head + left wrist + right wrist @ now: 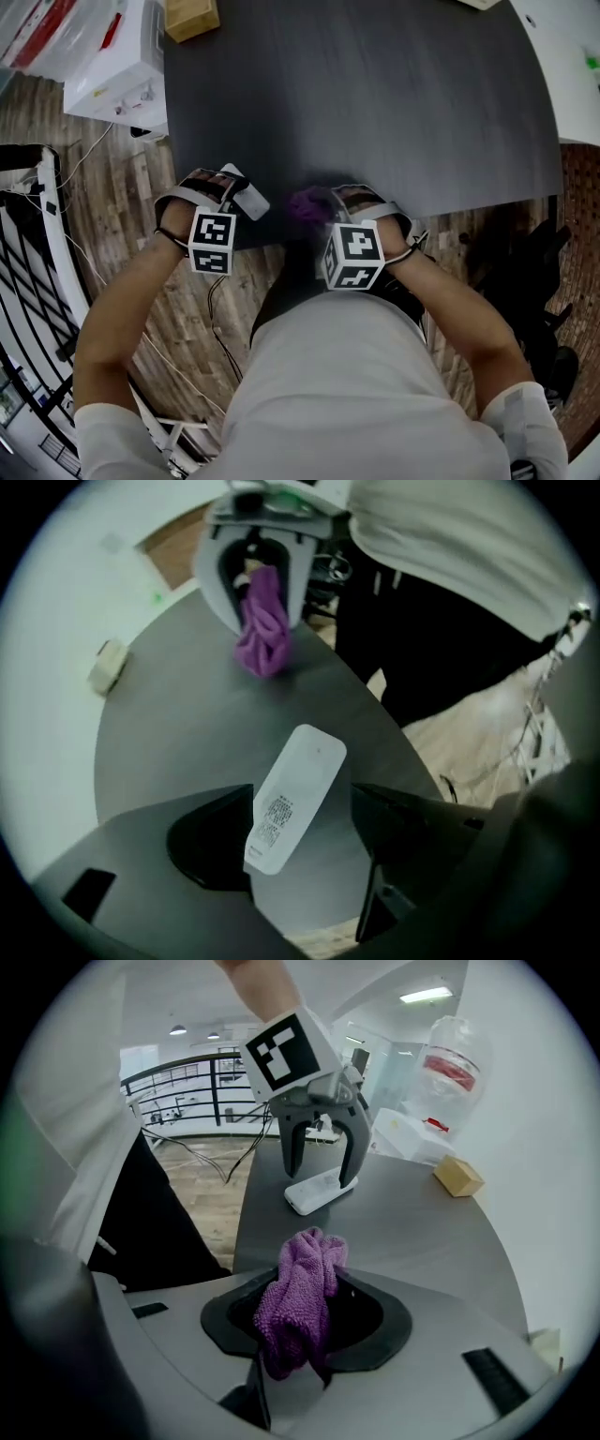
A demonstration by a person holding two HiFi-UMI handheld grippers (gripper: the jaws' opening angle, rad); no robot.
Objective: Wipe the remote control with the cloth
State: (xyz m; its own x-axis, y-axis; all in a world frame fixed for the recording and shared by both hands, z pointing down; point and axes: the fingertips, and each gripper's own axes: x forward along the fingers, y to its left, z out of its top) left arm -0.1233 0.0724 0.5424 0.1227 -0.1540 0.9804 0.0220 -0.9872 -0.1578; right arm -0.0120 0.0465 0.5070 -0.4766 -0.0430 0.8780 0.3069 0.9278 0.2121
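Observation:
A white remote control (292, 794) lies flat on the dark table (375, 103) close to its front edge, label side up. My left gripper (303, 794) stands open over it, one jaw on each side of the remote and the pads not pressing it. In the right gripper view the same remote (319, 1190) lies under the left gripper (321, 1152). A bunched purple cloth (295, 1312) is clamped in my right gripper (305, 1279), just right of the remote. In the head view the cloth (305, 204) sits between the two grippers.
A wooden block (457, 1177) rests at the far left corner of the table. A clear bottle with a red label (452, 1063) and a white box (112, 66) stand beyond that corner. A small pale object (108, 663) lies at the table's far edge. The person's body is right behind the front edge.

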